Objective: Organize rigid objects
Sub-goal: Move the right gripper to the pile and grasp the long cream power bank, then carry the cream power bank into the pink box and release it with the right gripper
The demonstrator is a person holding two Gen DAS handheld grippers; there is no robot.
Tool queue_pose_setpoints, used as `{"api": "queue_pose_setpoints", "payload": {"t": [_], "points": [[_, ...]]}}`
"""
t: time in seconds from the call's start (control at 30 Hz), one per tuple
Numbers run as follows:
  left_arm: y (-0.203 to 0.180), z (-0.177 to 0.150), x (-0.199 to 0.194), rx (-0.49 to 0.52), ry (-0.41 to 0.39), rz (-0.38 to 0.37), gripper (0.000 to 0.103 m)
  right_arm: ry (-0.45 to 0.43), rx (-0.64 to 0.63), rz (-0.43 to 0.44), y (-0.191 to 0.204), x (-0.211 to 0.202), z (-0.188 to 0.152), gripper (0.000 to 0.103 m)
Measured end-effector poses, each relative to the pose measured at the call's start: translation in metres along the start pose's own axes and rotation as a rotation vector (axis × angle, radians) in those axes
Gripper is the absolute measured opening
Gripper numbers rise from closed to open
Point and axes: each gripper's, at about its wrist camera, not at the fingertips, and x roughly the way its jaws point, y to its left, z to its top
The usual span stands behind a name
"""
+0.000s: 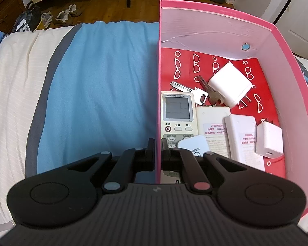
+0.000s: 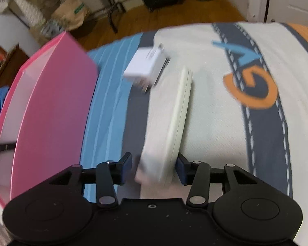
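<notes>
The right tongs stand wide, one finger on each side of the long cream-white plastic remote control, which lies on its narrow edge on the bed. The right pad seems to touch its side; the left pad is apart from it. The picture is blurred, so I cannot tell more exactly. I think the step in hand is to grasp this remote. To do it well, the tongs should close evenly across the thin sides near this end, and lift without tilting, because a long body held at one end will want to swing down.

The left tongs are narrow and pinch the near left wall of the pink cardboard box, one finger outside and one inside. This holds the box steady on the soft bed, which I judge useful when the remote is brought in.

The remote is slim, smooth and rigid. It lies to the right of the box, well apart from it, with a white square plug charger just beyond its far end. Inside the box lie other remotes, chargers and keys already.
</notes>
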Motion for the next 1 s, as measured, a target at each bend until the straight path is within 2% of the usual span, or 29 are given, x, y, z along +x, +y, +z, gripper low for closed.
{"api": "queue_pose_setpoints", "payload": {"t": [0.03, 0.07, 0.1, 0.17, 0.23, 0.27, 0.3, 0.4, 0.53, 0.6, 0.7, 0.83, 1.0], "points": [[0.000, 0.000, 0.000, -0.001, 0.000, 0.000, 0.004, -0.020, 0.028, 0.011, -0.006, 0.002, 0.004, 0.052], [0.000, 0.000, 0.000, -0.002, 0.001, 0.000, 0.004, -0.044, 0.065, 0.021, -0.014, 0.005, 0.006, 0.048], [0.000, 0.000, 0.000, 0.000, 0.000, 0.001, 0.004, -0.075, 0.111, 0.022, -0.022, 0.007, 0.007, 0.040], [-0.001, 0.001, 0.001, 0.002, 0.000, 0.002, 0.004, -0.113, 0.175, 0.050, -0.030, 0.007, 0.006, 0.037], [-0.001, 0.001, 0.001, 0.001, 0.000, 0.001, 0.004, -0.137, 0.185, 0.061, -0.027, 0.003, 0.003, 0.029], [-0.001, 0.001, 0.001, 0.001, 0.001, 0.000, 0.004, -0.159, 0.160, 0.064, -0.021, -0.002, 0.002, 0.022], [-0.001, 0.001, 0.001, 0.001, 0.000, 0.001, 0.004, -0.176, 0.137, 0.057, -0.016, -0.006, 0.001, 0.020], [-0.001, 0.000, 0.001, 0.006, -0.002, 0.003, 0.004, -0.196, 0.041, 0.010, 0.001, -0.014, -0.001, 0.020], [-0.001, -0.001, -0.001, 0.004, -0.003, -0.001, 0.004, -0.131, -0.110, -0.102, 0.029, -0.006, -0.008, 0.020], [0.000, -0.001, -0.001, 0.004, -0.003, -0.001, 0.004, -0.146, -0.160, -0.136, 0.037, -0.003, -0.009, 0.021], [0.000, -0.001, -0.001, 0.005, -0.003, 0.000, 0.004, -0.174, -0.155, -0.119, 0.032, -0.004, -0.006, 0.021], [-0.002, -0.002, -0.001, 0.011, -0.003, 0.012, 0.004, -0.260, -0.165, -0.114, 0.029, 0.000, -0.003, 0.020], [-0.001, -0.004, -0.003, 0.008, -0.004, 0.007, 0.004, -0.354, -0.261, -0.129, 0.057, -0.032, -0.015, 0.020]]}}
